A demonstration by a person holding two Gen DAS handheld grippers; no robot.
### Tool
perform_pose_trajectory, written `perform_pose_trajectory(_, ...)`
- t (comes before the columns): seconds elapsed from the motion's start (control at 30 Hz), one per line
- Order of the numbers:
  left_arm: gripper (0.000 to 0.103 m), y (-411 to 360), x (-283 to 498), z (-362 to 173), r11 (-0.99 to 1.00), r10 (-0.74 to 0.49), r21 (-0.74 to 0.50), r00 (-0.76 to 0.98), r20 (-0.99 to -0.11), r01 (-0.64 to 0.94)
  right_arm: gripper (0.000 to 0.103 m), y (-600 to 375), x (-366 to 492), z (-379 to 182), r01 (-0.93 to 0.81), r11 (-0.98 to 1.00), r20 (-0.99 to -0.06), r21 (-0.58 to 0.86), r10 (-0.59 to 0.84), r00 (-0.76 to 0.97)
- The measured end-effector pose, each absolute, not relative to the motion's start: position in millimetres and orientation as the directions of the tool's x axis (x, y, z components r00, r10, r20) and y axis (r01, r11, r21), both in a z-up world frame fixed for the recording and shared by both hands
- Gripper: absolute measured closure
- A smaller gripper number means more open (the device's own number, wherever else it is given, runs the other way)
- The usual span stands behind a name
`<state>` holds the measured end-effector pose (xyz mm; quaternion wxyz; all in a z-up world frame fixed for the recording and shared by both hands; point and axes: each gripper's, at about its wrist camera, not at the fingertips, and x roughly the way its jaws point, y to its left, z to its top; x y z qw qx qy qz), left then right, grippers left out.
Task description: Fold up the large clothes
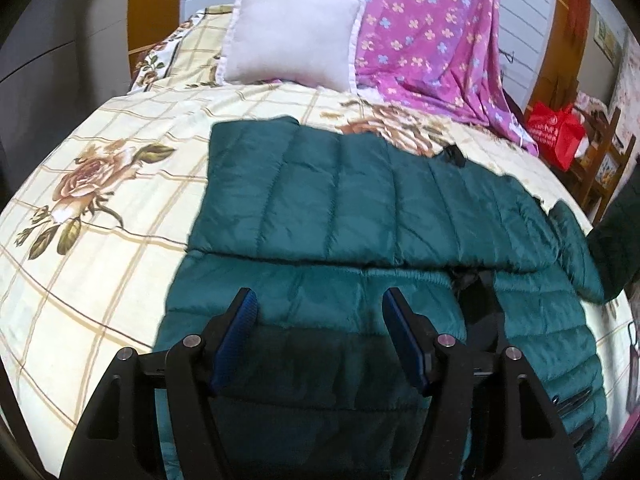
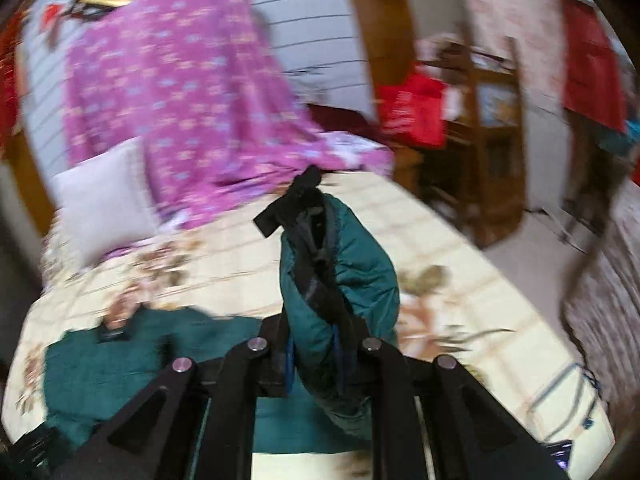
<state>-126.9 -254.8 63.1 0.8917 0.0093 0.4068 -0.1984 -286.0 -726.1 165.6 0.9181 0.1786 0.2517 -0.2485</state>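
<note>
Blue-padded fingers [image 1: 240, 320] of the left gripper [image 1: 318, 316] stand wide apart above the near part of a dark green quilted puffer jacket [image 1: 360, 208], with nothing between them and no visible contact with the fabric below. That jacket lies spread across the bedspread [image 1: 100, 216], a cream sheet with a brown grid and printed roses; one quilted panel is folded over toward the middle, and a dark lining opening shows near the right fold. A small black tab [image 1: 454, 156] sits at the jacket's far edge.

In the right wrist view, which is blurred, the right gripper [image 2: 316, 344] is clamped on a bunched part of the jacket [image 2: 340, 276], lifted clear of the bedspread [image 2: 460, 248] so that it stands up between the black arms. A black strap [image 2: 292, 200] sticks out from the top of the raised bunch. The rest of the green garment lies flat at the lower left of that view.

Toward the head of the bed, a pale lilac pillow [image 1: 292, 36] leans upright, just beside a purple flowered blanket [image 1: 432, 40] draped down onto the bedspread. Off the bed's right edge, a red bag [image 1: 556, 132] sits on a wooden chair [image 1: 600, 168].
</note>
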Motion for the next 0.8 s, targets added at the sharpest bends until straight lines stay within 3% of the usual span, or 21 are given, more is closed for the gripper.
perform_pose_trajectory(0.2,0.056,-238.6,-120.3,72.9,0.928,-0.353,-0.183,0.608,-0.711,0.324,0.089,-629.1,-210.0,170.6,0.340,0.909,-0.574,0.240,-0.149,0.805)
perform_pose_trajectory(0.37,0.056,-231.1,-113.1,71.6,0.933,-0.346,-0.198,0.604,-0.718,0.299,0.089,-546.1,-145.1,142.7,0.202,0.946,-0.618,0.252,-0.003,0.786)
perform_pose_trajectory(0.8,0.056,-225.2,-103.1,62.5,0.939,-0.334,-0.209,0.581,-0.743,0.272,0.089,-473.9,-79.9,51.5,0.121,0.944,-0.712,0.306,0.142,0.687)
